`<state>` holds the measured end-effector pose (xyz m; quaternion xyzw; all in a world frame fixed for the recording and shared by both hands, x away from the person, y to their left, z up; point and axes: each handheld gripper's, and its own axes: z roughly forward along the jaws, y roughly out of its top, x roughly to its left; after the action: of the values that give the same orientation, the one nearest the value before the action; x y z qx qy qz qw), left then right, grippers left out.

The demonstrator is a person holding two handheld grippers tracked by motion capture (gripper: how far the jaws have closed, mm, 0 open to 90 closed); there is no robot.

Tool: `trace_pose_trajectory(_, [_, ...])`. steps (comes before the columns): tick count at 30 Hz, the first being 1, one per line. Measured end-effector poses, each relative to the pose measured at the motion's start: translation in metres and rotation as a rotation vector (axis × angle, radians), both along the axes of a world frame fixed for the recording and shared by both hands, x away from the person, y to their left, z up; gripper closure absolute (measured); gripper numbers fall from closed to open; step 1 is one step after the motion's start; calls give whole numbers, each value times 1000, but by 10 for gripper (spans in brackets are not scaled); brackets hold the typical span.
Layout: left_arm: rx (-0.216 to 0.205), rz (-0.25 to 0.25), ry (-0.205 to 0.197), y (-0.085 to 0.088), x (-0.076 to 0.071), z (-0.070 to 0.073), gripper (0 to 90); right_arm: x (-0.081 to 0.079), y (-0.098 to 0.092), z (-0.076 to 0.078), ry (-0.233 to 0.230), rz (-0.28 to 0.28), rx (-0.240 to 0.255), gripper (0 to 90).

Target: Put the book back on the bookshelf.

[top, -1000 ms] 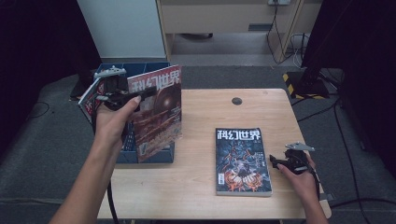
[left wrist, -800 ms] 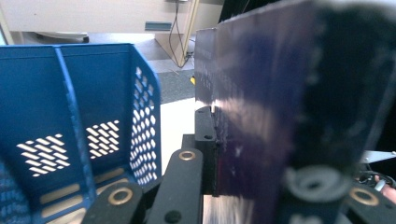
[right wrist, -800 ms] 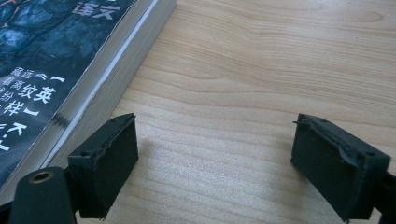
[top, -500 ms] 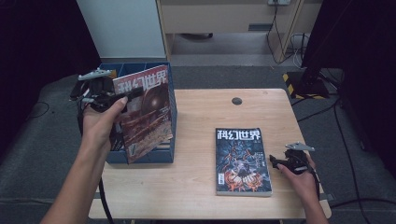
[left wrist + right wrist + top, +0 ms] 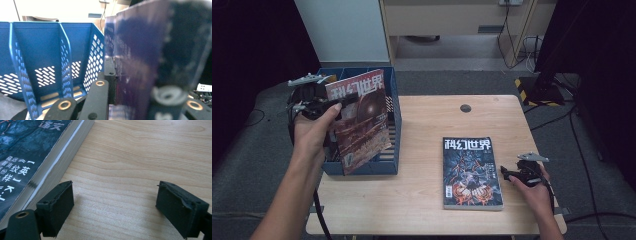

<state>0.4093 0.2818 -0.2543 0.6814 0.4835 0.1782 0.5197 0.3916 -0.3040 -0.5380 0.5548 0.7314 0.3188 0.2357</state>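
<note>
My left gripper (image 5: pixel 341 102) is shut on the top edge of a red-covered magazine (image 5: pixel 362 120), which hangs upright and slightly tilted over the blue divided file box (image 5: pixel 395 131). In the left gripper view its jaws pinch the blurred dark magazine (image 5: pixel 155 50), with the blue file box (image 5: pixel 37 55) and its perforated dividers just behind. A second magazine (image 5: pixel 471 170) with a dark blue cover lies flat on the table. My right gripper (image 5: pixel 506 175) rests beside its right edge, open. In the right gripper view the gripper (image 5: pixel 115 207) has bare wood between its jaws and the flat magazine (image 5: pixel 25 150) at the left.
The wooden table (image 5: pixel 432 210) has a small dark round hole (image 5: pixel 465 107) near its far edge. The blue box stands at the table's left end. Dark floor, cables and a pale cabinet lie beyond the table.
My left hand has carried the red magazine to the left, from beside the box's right wall to over the box. The right gripper and the flat magazine have stayed put.
</note>
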Motion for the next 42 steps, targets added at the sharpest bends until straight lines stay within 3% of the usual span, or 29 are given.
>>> trace_pose_trajectory(17, [4, 36, -2, 13, -1, 0, 835, 0, 0, 0, -2, -1, 0, 146])
trace_pose_trajectory(42, [8, 77, -7, 18, 3, 0, 835, 0, 0, 0, -1, 1, 1, 145])
